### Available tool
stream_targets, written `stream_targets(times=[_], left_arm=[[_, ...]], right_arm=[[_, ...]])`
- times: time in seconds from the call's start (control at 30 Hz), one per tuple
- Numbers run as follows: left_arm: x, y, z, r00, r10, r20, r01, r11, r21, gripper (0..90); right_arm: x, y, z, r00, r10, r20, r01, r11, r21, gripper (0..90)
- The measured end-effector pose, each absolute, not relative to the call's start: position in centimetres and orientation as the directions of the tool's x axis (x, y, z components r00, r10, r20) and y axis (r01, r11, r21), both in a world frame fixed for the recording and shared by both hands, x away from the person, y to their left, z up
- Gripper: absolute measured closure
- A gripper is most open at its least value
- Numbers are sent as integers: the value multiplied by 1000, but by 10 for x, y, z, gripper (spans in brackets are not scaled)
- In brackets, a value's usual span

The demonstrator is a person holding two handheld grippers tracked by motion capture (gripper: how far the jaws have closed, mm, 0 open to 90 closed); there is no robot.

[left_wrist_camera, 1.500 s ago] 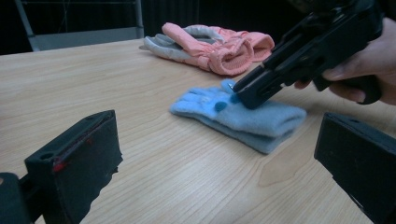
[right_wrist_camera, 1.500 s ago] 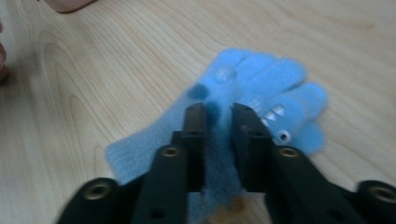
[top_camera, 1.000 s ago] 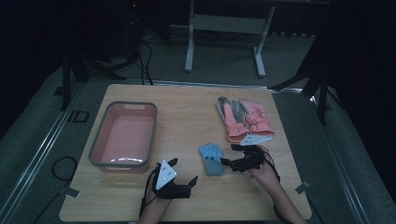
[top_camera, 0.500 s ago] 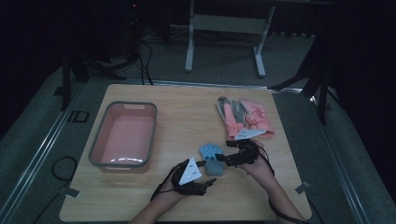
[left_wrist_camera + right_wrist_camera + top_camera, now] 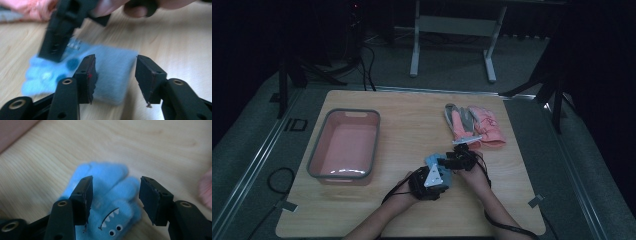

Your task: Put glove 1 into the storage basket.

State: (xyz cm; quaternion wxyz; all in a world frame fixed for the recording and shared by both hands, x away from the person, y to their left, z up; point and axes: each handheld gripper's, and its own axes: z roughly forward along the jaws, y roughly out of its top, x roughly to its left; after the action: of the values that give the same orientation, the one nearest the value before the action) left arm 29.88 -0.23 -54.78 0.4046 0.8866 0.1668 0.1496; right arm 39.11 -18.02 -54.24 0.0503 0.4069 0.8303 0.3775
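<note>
On my left gripper (image 5: 113,77) the jaws stand spread, with the cuff end of the small blue glove (image 5: 110,75) lying flat on the wood between and behind them; I see no pad touching the fabric, though that view is blurred. It also shows the other gripper's black jaw coming down onto the glove's finger end, just beside the round dark dots there, which the high view is too small to tell me.

My right gripper (image 5: 115,197) is likewise spread, its jaws set either side of the blue glove (image 5: 107,202) (fingers pointing away from the camera). Here I can read the glove's face: a curved mouth with white teeth and two small eyes near the bottom of the picture. Whether a pad presses the fabric I cannot tell.

From the high view, the two grippers meet over the blue glove (image 5: 438,170) at the near middle of the table (image 5: 412,130), left gripper (image 5: 428,182) on the near side, right gripper (image 5: 457,160) just beyond. Past the right gripper lies a pile of pink and grey gloves (image 5: 474,125), just beside it. A pink tub (image 5: 344,145) with a grey rim sits well apart on the left.
</note>
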Motion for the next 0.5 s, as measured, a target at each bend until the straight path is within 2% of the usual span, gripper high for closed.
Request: stream_targets(times=[0.1,0.23,0.4,0.5], left_arm=[[301,0,-552,897,428,112,197,-613,765,538],[300,-1,-553,895,427,133,190,-632,751,553],[301,-1,-555,897,417,145,183,-649,738,563],[300,0,-557,896,420,146,183,-648,739,565]], right_arm=[[388,-180,-548,-658,720,219,640,382,667,438],[383,-176,-547,-668,722,179,625,413,663,444],[377,-172,-547,-713,683,158,589,460,665,630],[376,-171,-549,-734,658,168,573,468,673,698]])
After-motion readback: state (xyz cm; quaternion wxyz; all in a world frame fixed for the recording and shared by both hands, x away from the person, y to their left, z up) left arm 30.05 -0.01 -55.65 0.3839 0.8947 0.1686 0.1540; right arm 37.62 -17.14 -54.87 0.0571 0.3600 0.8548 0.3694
